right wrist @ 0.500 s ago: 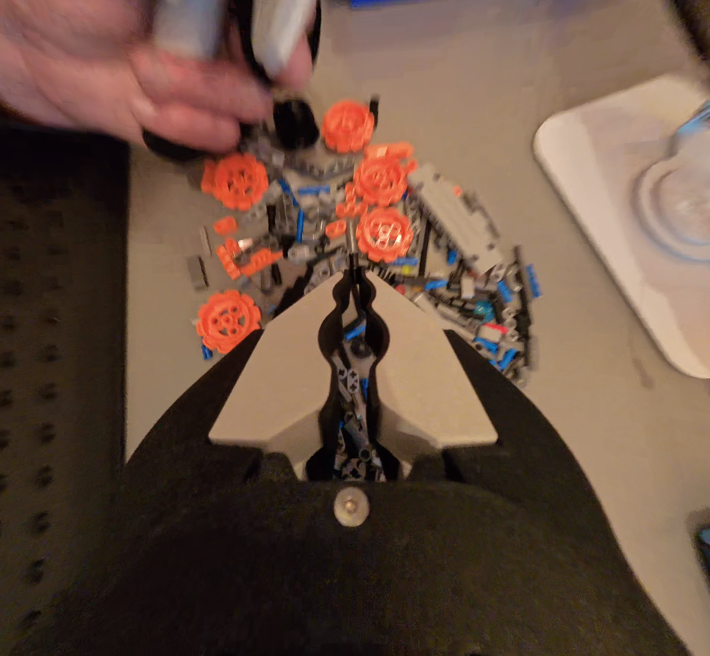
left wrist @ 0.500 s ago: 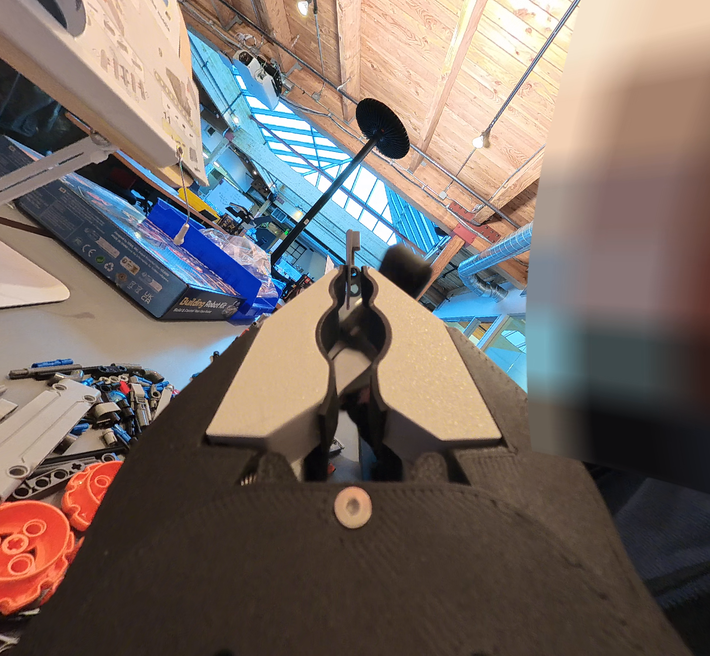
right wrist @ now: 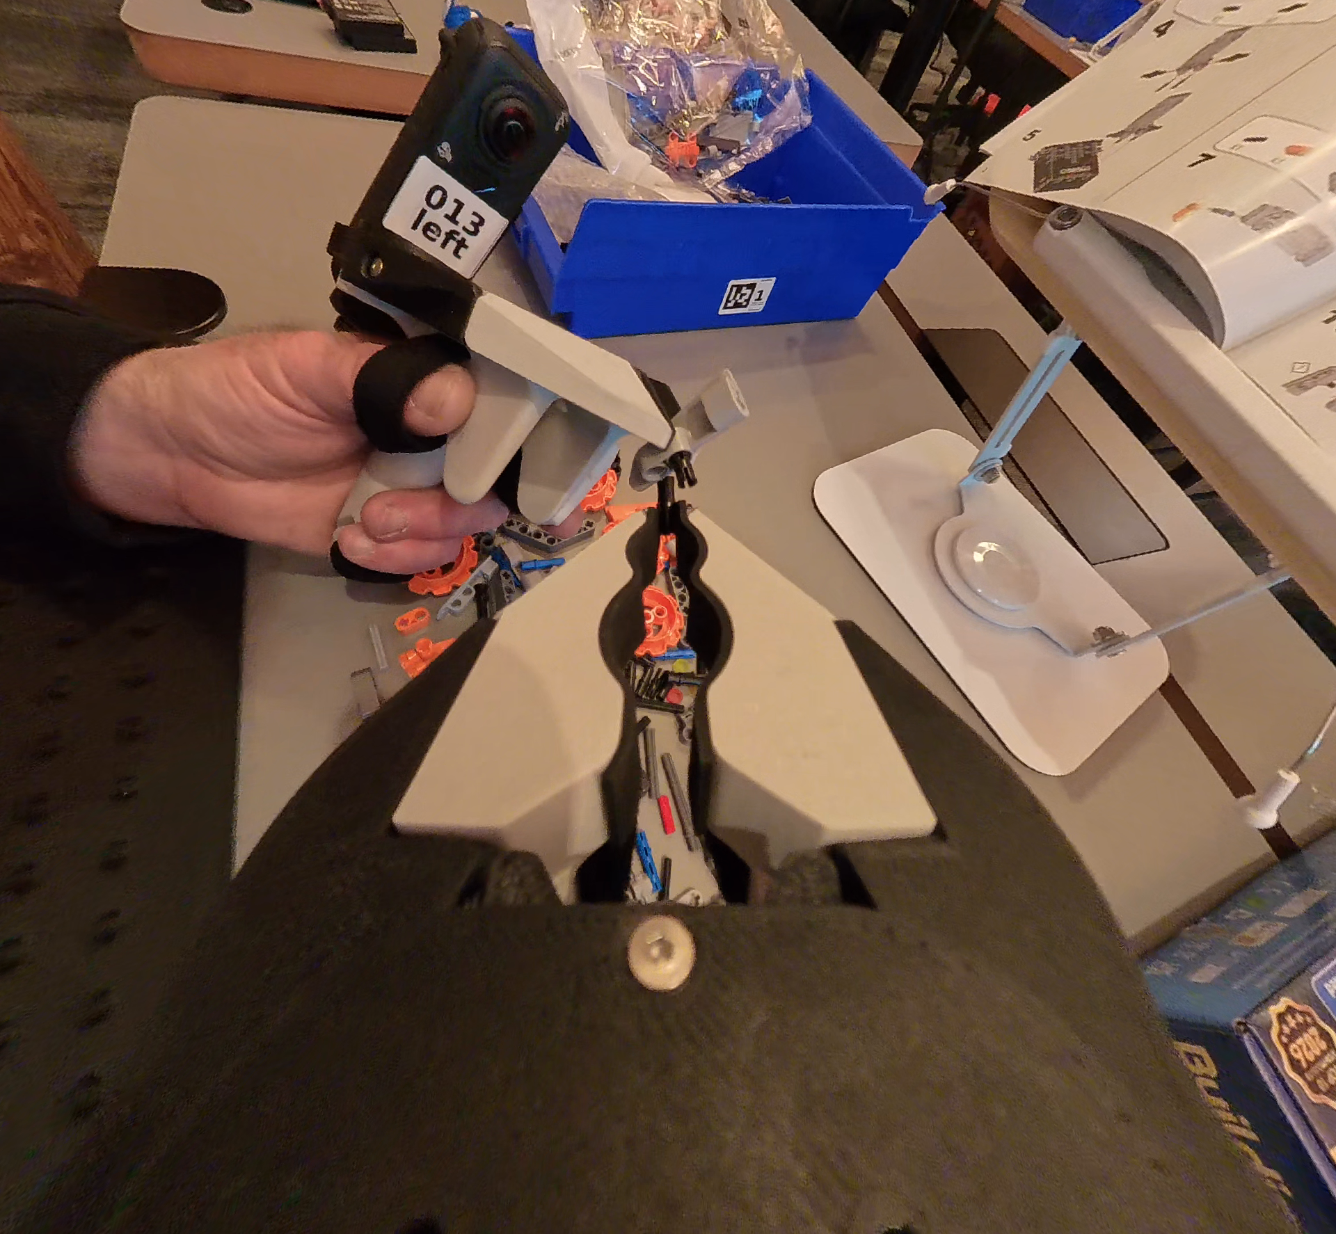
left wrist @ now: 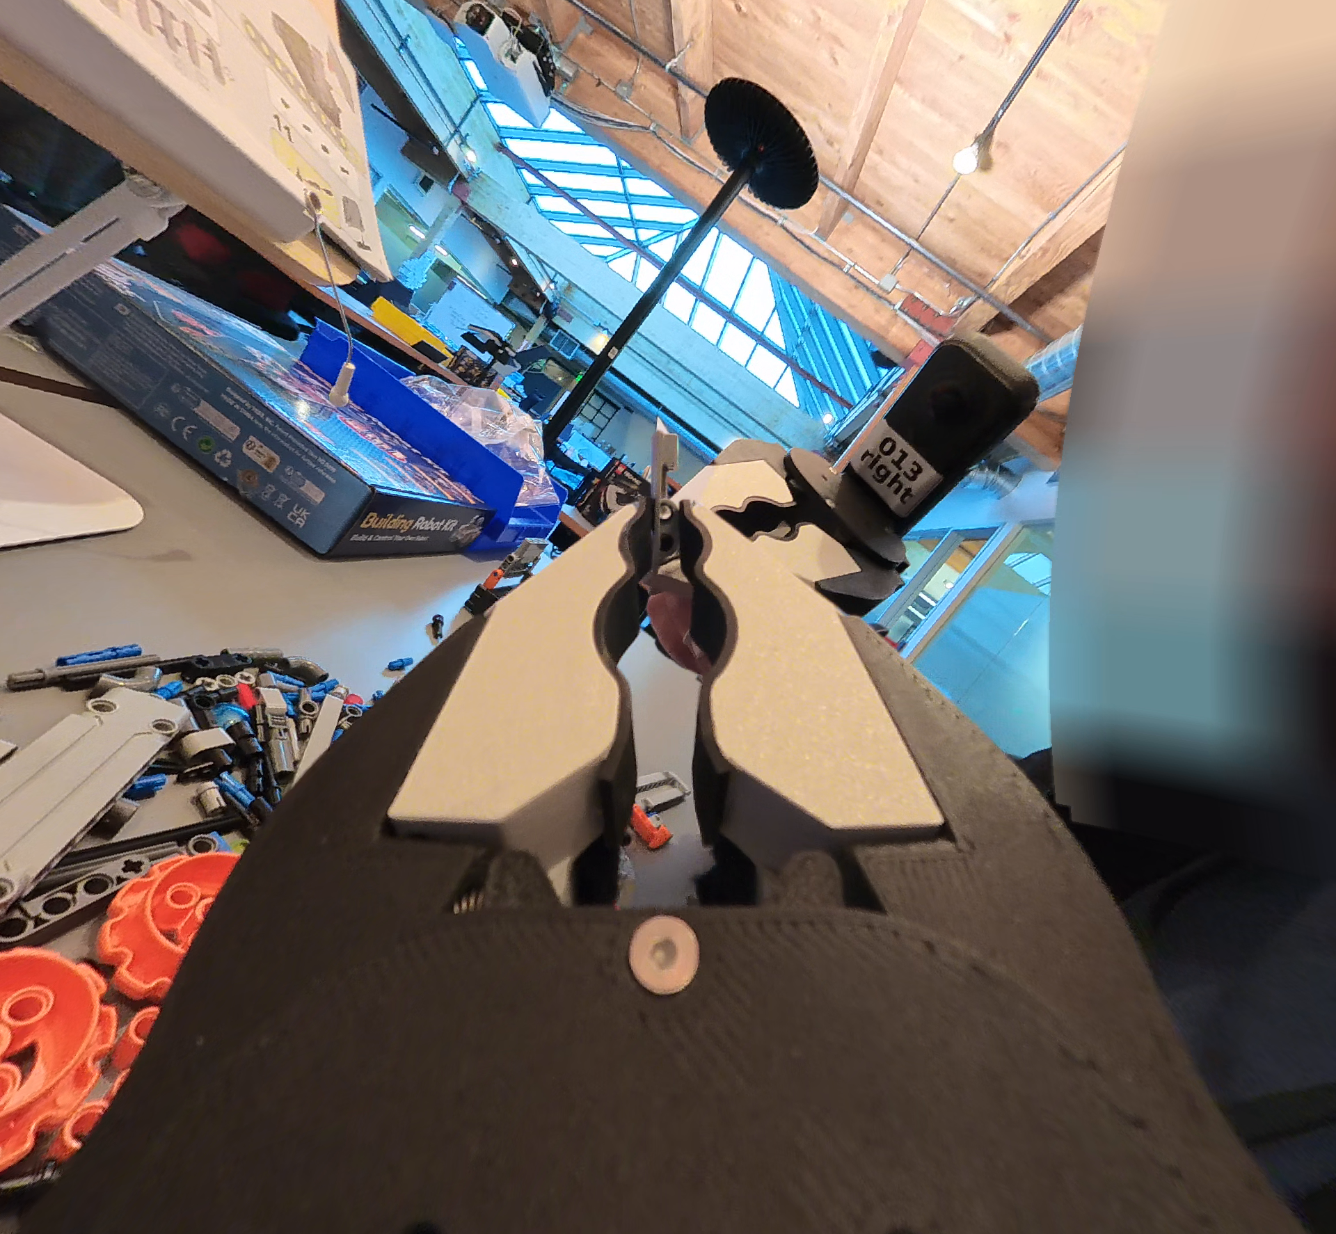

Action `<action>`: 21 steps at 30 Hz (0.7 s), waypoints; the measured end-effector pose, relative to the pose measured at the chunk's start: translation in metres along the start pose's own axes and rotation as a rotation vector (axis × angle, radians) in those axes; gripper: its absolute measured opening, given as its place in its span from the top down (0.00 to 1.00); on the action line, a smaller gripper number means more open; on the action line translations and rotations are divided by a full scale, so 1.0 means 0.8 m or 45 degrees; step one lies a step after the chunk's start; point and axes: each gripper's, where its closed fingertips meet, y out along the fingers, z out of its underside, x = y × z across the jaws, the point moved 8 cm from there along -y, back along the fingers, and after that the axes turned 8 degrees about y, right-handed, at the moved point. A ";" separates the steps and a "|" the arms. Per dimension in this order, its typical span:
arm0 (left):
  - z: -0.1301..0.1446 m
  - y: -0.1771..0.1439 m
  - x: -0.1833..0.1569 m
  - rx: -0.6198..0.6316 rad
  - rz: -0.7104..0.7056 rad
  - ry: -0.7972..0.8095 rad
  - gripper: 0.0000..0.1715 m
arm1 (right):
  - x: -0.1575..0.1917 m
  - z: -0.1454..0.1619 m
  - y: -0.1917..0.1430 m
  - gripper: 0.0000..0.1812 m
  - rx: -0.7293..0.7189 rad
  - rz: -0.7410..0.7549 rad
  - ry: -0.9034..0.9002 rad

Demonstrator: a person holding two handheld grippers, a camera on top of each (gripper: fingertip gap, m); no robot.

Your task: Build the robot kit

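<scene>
My left gripper [left wrist: 661, 526] is shut on a small grey connector piece [left wrist: 661, 458] that sticks up past its tips. In the right wrist view a hand holds this gripper [right wrist: 661, 437] up over the table, the grey piece [right wrist: 712, 413] jutting to the right. My right gripper [right wrist: 669, 514] is shut on a thin black pin [right wrist: 670, 487]. The pin's top end touches the underside of the grey piece. The right gripper [left wrist: 712, 509] also shows just behind the left tips in the left wrist view. A pile of loose building parts [left wrist: 181, 729] with orange gears [left wrist: 43, 1026] lies on the table below.
A blue bin [right wrist: 723, 260] holding a plastic bag of parts [right wrist: 672, 28] stands at the back. An open instruction booklet [right wrist: 1193, 187] rests on a stand with a white base [right wrist: 998, 693] at the right. A dark blue kit box [left wrist: 238, 433] lies on the grey table [left wrist: 217, 585]. Left and right tips are no more than a few centimetres apart.
The right gripper has risen from just above the parts pile to the left gripper's tips, bringing the black pin up against the grey piece. The left gripper stays shut on its piece.
</scene>
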 end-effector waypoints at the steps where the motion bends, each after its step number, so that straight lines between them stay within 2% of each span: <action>1: 0.000 0.001 -0.001 0.004 -0.004 0.009 0.98 | 0.000 0.000 -0.001 1.00 -0.002 0.001 0.002; 16: 0.004 0.003 -0.003 0.047 -0.072 0.109 0.98 | 0.005 -0.001 -0.004 1.00 0.044 0.047 -0.074; 21: 0.007 0.002 -0.001 0.044 -0.096 0.088 0.98 | 0.009 0.000 0.000 1.00 0.065 0.088 -0.140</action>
